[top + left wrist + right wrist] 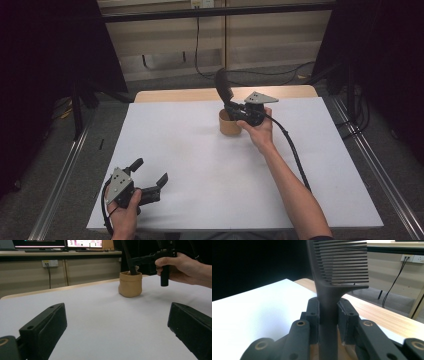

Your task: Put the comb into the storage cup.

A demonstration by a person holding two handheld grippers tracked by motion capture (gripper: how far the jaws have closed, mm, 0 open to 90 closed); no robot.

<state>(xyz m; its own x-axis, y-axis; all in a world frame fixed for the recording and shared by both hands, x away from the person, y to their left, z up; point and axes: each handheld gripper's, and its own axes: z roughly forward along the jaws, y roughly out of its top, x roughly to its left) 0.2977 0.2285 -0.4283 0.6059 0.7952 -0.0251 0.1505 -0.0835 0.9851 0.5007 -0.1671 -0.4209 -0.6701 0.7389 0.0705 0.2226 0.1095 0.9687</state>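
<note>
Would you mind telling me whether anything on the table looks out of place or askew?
Nothing stands out. The tan cup stands upright, the right gripper holds the black comb by its handle over it, nothing spilled.

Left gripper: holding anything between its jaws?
No. In the left gripper view the left gripper has its jaws spread wide apart with only bare white table between them, well short of the tan cup.

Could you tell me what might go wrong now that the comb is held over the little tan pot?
1. The tan pot looks soft and light, and nothing steadies it: the left gripper waits open, far off. A sideways push from the comb could tip it.
2. The right gripper clamps the comb's narrow handle only, so the comb might pivot between the fingers on touching the rim.
</note>
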